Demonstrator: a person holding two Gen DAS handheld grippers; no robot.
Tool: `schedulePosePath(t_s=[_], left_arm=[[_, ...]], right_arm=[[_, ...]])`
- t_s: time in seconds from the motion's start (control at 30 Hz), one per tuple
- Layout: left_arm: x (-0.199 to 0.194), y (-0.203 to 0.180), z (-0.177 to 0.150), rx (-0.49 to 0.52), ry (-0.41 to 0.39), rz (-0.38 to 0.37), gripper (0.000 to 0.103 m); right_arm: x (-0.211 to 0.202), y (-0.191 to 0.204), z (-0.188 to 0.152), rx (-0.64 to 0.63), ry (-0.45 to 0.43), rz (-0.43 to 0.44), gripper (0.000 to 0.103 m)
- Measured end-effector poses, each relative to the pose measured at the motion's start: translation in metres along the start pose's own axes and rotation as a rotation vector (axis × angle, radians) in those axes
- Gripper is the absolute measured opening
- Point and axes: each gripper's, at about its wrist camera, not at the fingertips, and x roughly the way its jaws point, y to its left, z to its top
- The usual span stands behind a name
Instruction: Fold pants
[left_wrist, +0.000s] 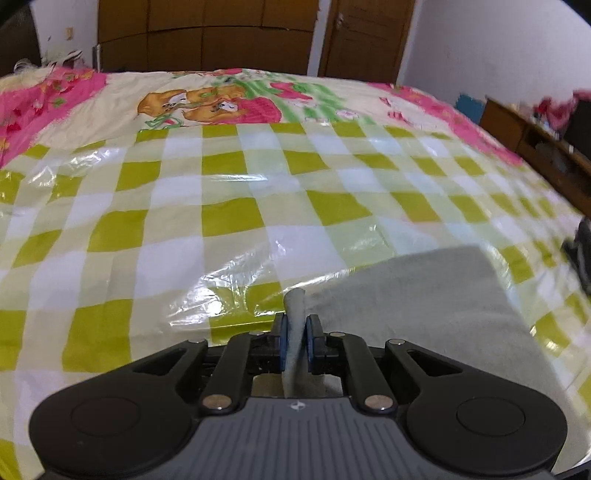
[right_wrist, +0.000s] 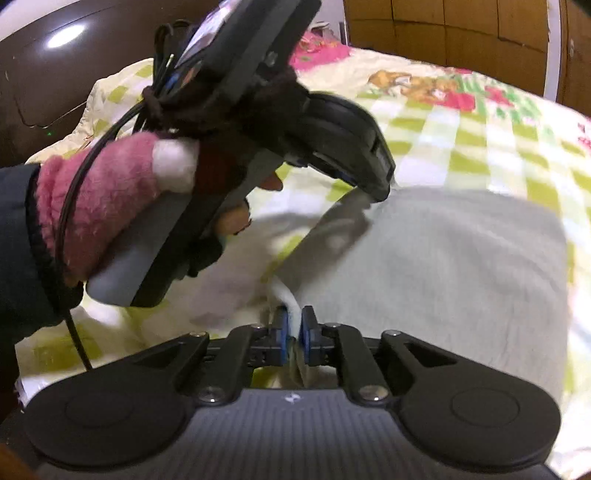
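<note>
The grey pants lie on the checked bed cover, spreading right of my left gripper, which is shut on a pinched fold of their edge. In the right wrist view the pants fill the middle and right. My right gripper is shut on a pale edge of the same cloth. The left gripper shows there from the side, held by a hand in a pink fuzzy glove, its tip on a lifted grey fold.
The bed has a shiny green and white checked cover with a pink cartoon sheet at the far end. A wooden wardrobe and door stand behind. A wooden shelf is at right. A dark headboard is at left.
</note>
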Motion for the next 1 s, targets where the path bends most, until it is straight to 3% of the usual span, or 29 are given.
schedulePosePath(t_s=[0.07, 0.2, 0.37, 0.5, 0.57, 0.63, 0.8, 1.0], left_arm=[[-0.006, 0.004, 0.005, -0.038, -0.013, -0.019, 0.024], [-0.025, -0.003, 0.010, -0.012, -0.073, 0.007, 0.028], [-0.041, -0.023, -0.003, 0.070, -0.088, 0.032, 0.029], [-0.032, -0.040, -0.021, 0.160, -0.019, 0.065, 0.038], [-0.023, -0.041, -0.028, 0.160, 0.030, 0.069, 0.038], [-0.026, -0.041, -0.030, 0.143, 0.023, 0.070, 0.038], [-0.049, -0.046, -0.035, 0.111, -0.001, 0.066, 0.039], [-0.056, -0.053, -0.061, 0.102, 0.063, 0.090, 0.044]], right_arm=[[-0.012, -0.003, 0.002, 0.000, -0.019, 0.015, 0.019], [-0.044, -0.015, 0.001, 0.069, -0.094, 0.006, 0.020], [-0.078, -0.052, -0.012, 0.177, -0.175, -0.086, 0.020], [-0.080, -0.080, -0.028, 0.291, -0.152, -0.178, 0.022], [-0.071, -0.089, -0.036, 0.321, -0.086, -0.221, 0.022], [-0.068, -0.093, -0.043, 0.354, -0.049, -0.201, 0.022], [-0.084, -0.089, -0.045, 0.346, -0.100, -0.192, 0.022], [-0.072, -0.088, -0.050, 0.321, -0.040, -0.229, 0.026]])
